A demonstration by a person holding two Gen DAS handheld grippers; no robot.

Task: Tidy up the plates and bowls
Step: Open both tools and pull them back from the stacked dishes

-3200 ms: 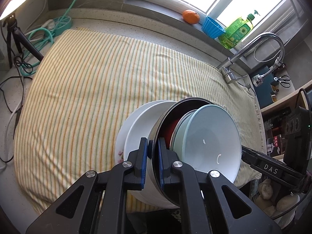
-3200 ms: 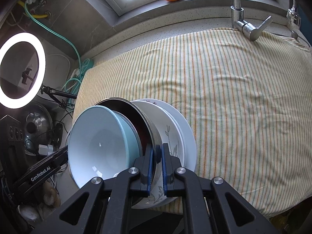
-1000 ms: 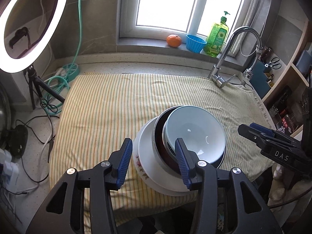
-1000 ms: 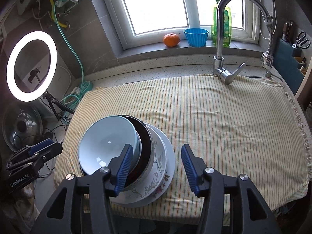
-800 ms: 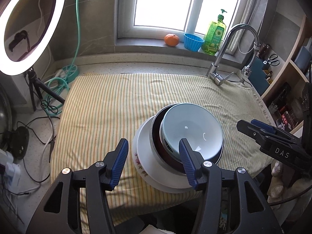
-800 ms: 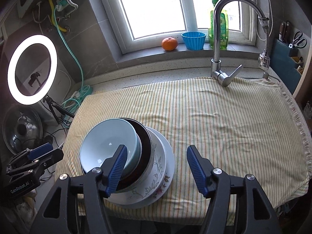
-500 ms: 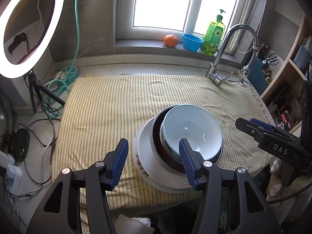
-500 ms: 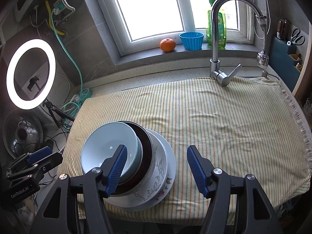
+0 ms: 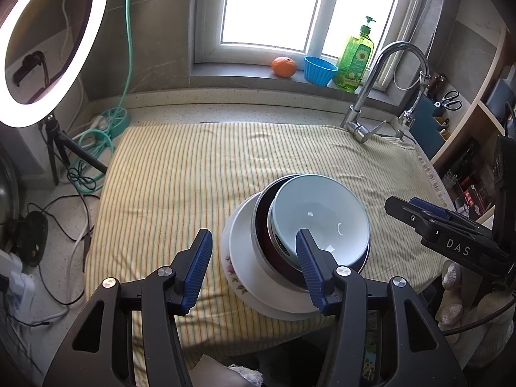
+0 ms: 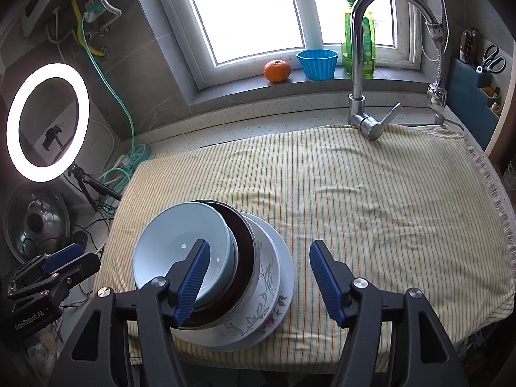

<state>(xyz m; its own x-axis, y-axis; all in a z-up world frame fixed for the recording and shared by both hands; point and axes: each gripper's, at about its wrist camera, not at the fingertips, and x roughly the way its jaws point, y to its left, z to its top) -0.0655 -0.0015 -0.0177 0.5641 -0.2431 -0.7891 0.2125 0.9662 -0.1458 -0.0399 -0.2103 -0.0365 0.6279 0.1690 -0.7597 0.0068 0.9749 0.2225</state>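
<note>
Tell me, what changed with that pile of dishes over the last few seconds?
Both grippers let go. The left gripper and right gripper, earlier clamped on the dark bowl's rim with the stack tipped on edge, have opened and pulled back. The stack now sits flat on the striped cloth: light blue bowl on top, floral plate underneath. The nesting order stayed the same.

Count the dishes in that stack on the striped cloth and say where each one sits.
4, nested: the flat plate at the bottom, the floral bowl on it, the dark bowl inside that, the pale blue bowl on top. More could be hidden.
</note>
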